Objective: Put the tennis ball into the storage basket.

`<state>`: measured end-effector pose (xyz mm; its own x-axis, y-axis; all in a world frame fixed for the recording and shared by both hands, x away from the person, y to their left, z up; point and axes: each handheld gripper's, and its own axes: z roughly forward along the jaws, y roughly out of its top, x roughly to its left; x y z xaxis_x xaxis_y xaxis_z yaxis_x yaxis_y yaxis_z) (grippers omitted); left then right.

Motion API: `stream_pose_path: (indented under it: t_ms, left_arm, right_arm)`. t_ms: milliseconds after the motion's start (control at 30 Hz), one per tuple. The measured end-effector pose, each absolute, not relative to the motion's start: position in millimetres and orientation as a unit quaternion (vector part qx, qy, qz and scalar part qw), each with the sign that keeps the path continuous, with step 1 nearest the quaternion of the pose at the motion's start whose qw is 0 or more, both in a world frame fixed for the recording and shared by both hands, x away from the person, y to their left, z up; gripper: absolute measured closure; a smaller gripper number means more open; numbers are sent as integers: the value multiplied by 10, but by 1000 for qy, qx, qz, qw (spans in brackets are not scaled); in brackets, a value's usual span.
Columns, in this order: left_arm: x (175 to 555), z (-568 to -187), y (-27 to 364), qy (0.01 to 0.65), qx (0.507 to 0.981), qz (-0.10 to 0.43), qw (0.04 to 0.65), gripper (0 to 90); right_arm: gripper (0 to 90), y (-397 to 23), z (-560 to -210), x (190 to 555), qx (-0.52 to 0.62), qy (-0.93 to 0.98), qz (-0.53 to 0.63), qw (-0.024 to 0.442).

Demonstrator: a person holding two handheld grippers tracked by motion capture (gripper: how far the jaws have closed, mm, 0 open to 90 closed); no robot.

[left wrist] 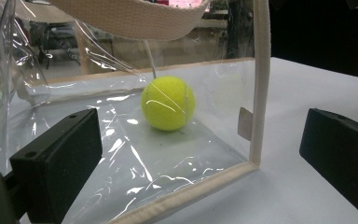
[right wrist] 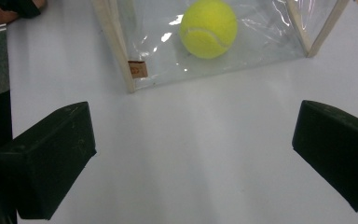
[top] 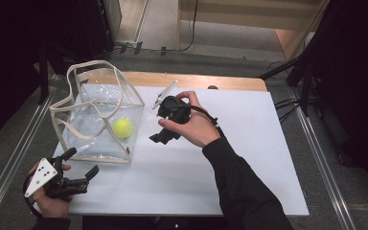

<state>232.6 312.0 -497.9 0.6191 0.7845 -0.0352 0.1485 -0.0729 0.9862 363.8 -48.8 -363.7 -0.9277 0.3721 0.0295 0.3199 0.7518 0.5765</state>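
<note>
Ahead of left claw (top: 83, 163): bagged tennis ball (top: 123, 128)

The high view looks forward and down from above the person's side, taking in the whole white table (top: 249, 143). The left gripper view sits low and close, facing sideways into the clear bag (left wrist: 205, 98). The right gripper view looks steeply down; all share the tennis ball (right wrist: 208, 28), upper centre there.
</note>
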Motion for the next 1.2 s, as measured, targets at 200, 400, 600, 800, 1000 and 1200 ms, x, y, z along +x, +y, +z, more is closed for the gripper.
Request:
stream_pose_path:
  t_ms: [200,400,600,800,1000,1200]
  left_arm:
    - [2325,-4978,3121,343,680,271,588,0]
    - [2324,-4977,3126,342,681,271,588,0]
    - [2325,-4977,3120,341,682,271,587,0]
    - [2326,-4977,3116,341,682,272,587,0]
    - [2326,-4977,3118,341,683,273,585,0]
    - [2325,-4978,3113,342,683,273,584,0]
  right_arm:
    - [0,-626,-3736,3568,195,928,313,44]
    - [0,-780,-3814,3498,203,921,329,52]
    - [0,-919,-3925,3435,209,915,341,53]
    - [0,-1051,-4029,3369,221,908,352,55]
    - [0,-1202,-4130,3306,232,901,362,56]
    - [0,-1346,-4243,3256,250,892,373,51]
